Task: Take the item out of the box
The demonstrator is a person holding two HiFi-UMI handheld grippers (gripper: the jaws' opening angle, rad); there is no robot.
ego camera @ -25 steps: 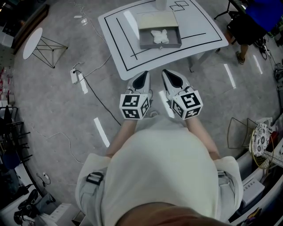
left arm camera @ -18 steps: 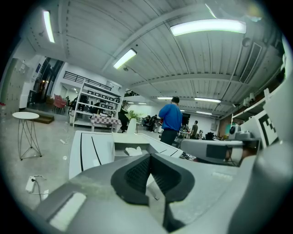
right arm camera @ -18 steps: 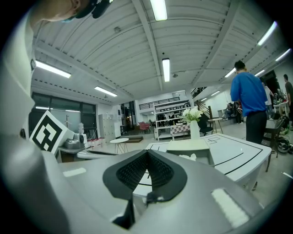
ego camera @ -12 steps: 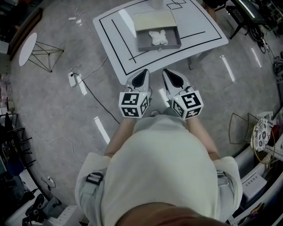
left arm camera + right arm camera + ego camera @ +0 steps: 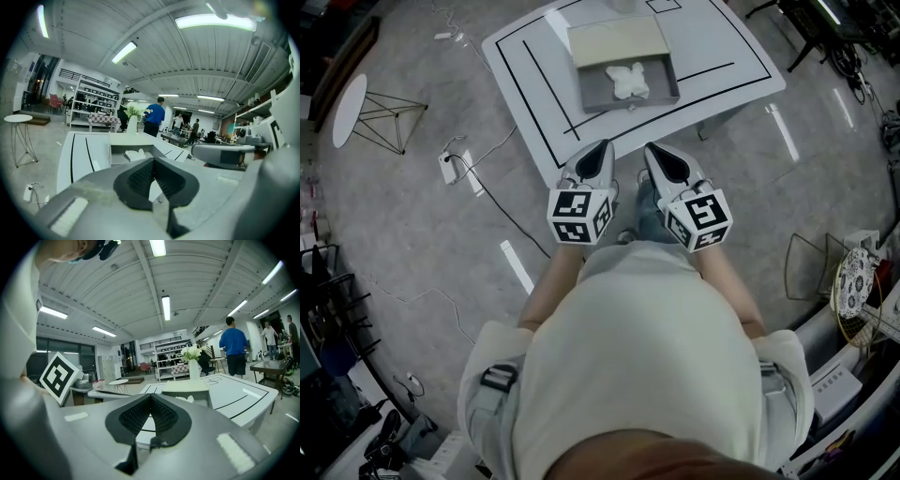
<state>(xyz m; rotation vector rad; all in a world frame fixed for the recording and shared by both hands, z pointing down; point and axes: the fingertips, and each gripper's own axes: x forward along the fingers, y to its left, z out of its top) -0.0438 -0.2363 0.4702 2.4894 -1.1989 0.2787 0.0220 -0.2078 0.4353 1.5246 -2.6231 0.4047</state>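
Note:
An open grey box (image 5: 587, 92) sits on the white, black-lined table (image 5: 712, 47), with a crumpled white item (image 5: 627, 81) inside it. Both grippers hover side by side just short of the table's near edge, pointing at the box. My left gripper (image 5: 601, 150) is shut with nothing in it, and so is my right gripper (image 5: 655, 152). Past the closed tips of the left gripper (image 5: 153, 160) I see the box (image 5: 117, 146) and the white item (image 5: 135, 154). The right gripper (image 5: 151, 397) also faces the box (image 5: 185, 386) and the item (image 5: 188, 400).
A vase of flowers (image 5: 193, 365) stands on the table behind the box. On the floor are a round wire-legged side table (image 5: 352, 108) at the left, a power strip with cable (image 5: 450, 165), and a wire basket (image 5: 811, 274) at the right. A person in blue (image 5: 234, 350) stands further off.
The table and box have slid left and closer to the grippers in the head view as the person moved up. Both grippers stayed shut and side by side.

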